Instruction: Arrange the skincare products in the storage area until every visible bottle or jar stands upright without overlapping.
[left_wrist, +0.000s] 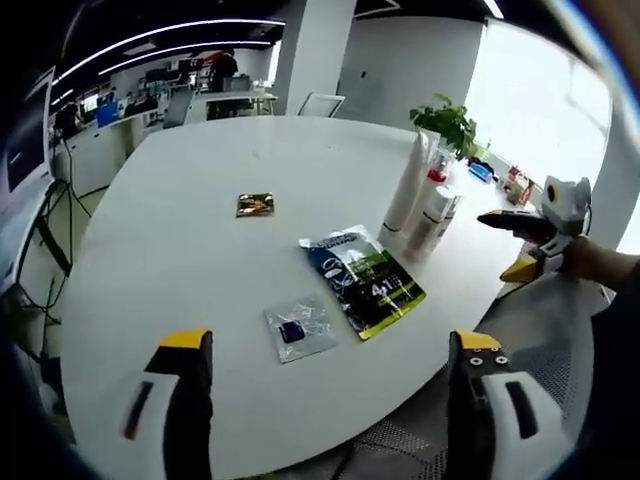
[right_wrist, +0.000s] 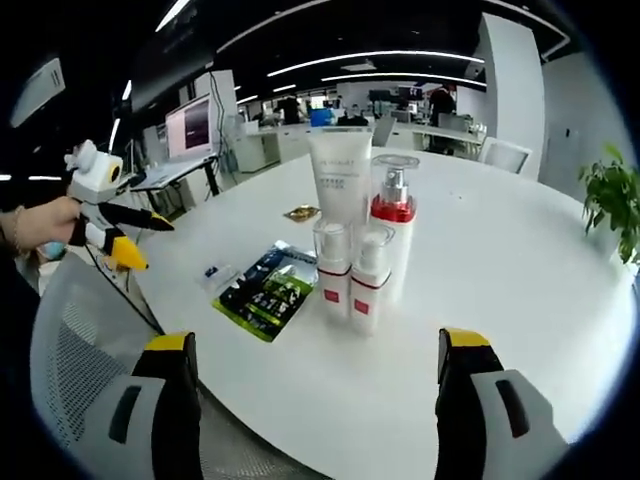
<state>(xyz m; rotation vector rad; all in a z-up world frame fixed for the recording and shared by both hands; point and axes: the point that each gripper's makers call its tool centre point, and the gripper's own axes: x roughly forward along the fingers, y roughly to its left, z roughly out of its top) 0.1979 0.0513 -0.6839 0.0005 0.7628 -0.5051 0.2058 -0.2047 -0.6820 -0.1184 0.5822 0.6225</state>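
Left gripper view: my left gripper (left_wrist: 330, 385) jaws wide apart, empty, over the white table (left_wrist: 190, 220). Dark packet (left_wrist: 362, 279), small clear sachet (left_wrist: 300, 328) and gold sachet (left_wrist: 255, 204) lie flat. Bottles (left_wrist: 425, 195) stand upright by the far edge.

Right gripper view: my right gripper (right_wrist: 318, 390) jaws spread, empty. Tall tube (right_wrist: 340, 180), pump bottle (right_wrist: 393, 225) and two small bottles (right_wrist: 350, 270) stand upright, close together.

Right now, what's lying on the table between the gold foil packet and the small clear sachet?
Nothing: in the left gripper view, bare white table runs from the gold packet to the clear sachet.
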